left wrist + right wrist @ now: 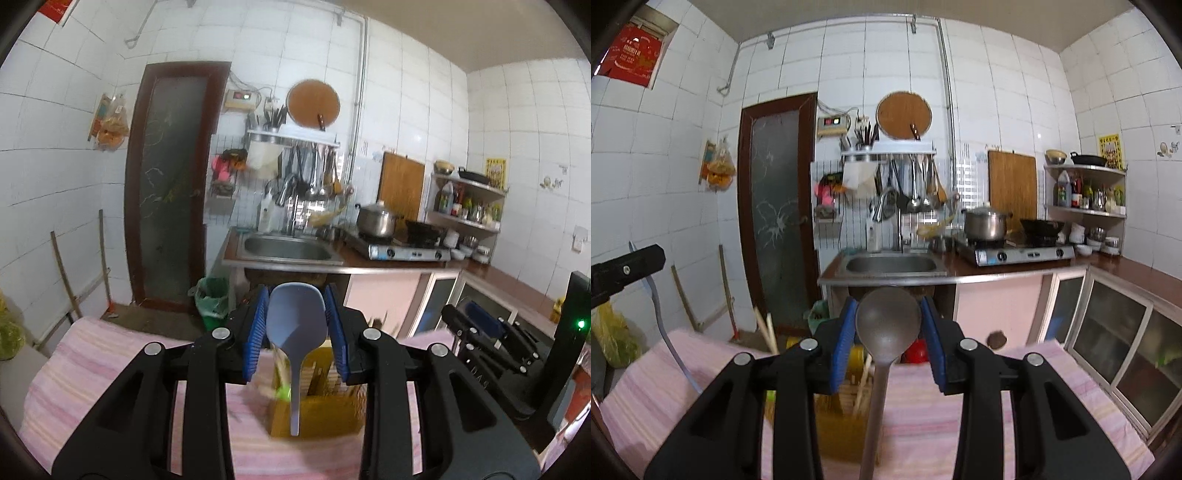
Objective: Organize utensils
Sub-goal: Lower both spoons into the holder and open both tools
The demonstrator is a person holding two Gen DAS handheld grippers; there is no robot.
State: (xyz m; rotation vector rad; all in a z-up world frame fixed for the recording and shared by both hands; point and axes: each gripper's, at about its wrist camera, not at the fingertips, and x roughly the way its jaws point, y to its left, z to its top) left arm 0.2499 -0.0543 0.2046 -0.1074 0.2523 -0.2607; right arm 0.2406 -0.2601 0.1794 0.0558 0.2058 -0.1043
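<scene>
On my left feed, the pale blue spoon (296,325) stood upright between the blue pads (255,332) of the left claw (297,328), bowl up at the fingertips and handle running down in front of a yellow utensil holder (325,413). The holder sat on the pink striped cloth (92,369) covering the desk, just beyond and below the claw. On my right feed, the grey-brown spoon (886,332) stood the same way in the right claw (888,332), its bowl between the pads and its long handle dropping out of the bottom of the frame.

The holder was blurred in both views; I could make out wooden chopsticks (862,384) and a green smear inside it, little more. Both spoon handles ended near or past the lower edge, so I could not tell whether they reached into the holder.

Each claw was spread about as wide as its spoon's bowl, pads pressed against the bowl's sides and gripping it. The right claw also showed at the right edge of my left feed.
</scene>
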